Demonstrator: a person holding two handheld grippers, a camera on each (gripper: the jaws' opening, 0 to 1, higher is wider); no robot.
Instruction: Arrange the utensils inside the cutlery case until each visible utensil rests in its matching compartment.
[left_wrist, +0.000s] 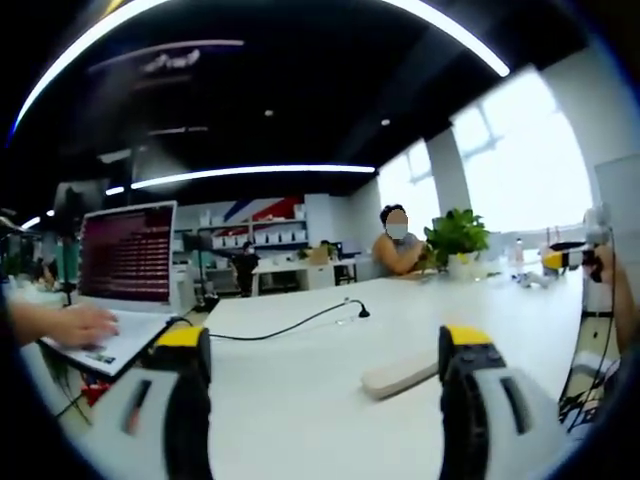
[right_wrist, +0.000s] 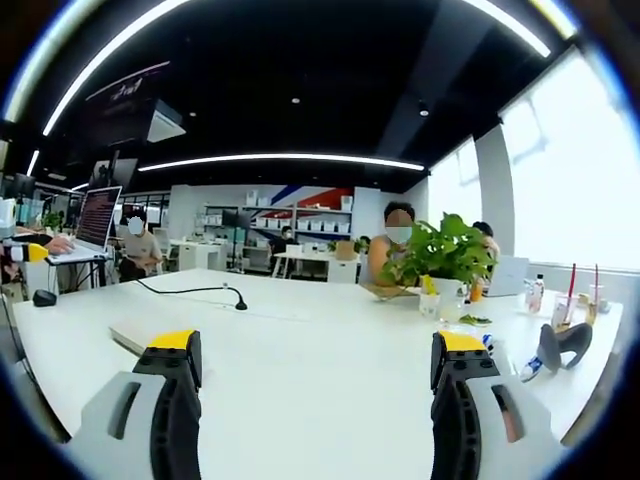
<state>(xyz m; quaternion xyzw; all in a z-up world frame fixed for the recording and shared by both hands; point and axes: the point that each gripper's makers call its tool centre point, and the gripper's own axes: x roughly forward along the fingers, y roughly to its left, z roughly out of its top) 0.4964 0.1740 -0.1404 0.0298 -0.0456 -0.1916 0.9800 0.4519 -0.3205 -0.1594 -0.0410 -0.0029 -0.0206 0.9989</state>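
While both grippers hang open over the white desk (right_wrist: 320, 390), left gripper (left_wrist: 325, 395) near a flat beige case (left_wrist: 400, 374), black cable (left_wrist: 290, 325) crossing mid-desk, laptop (left_wrist: 125, 270) at one edge under a hand (left_wrist: 75, 322), right gripper (right_wrist: 318, 395) facing a potted plant (right_wrist: 440, 260) at the far edge, no utensils discernible.

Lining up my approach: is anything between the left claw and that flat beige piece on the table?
Nothing visible. The beige piece lies on the bare white table just ahead of the open left claw, beside one jaw tip. The black cable runs beyond it.
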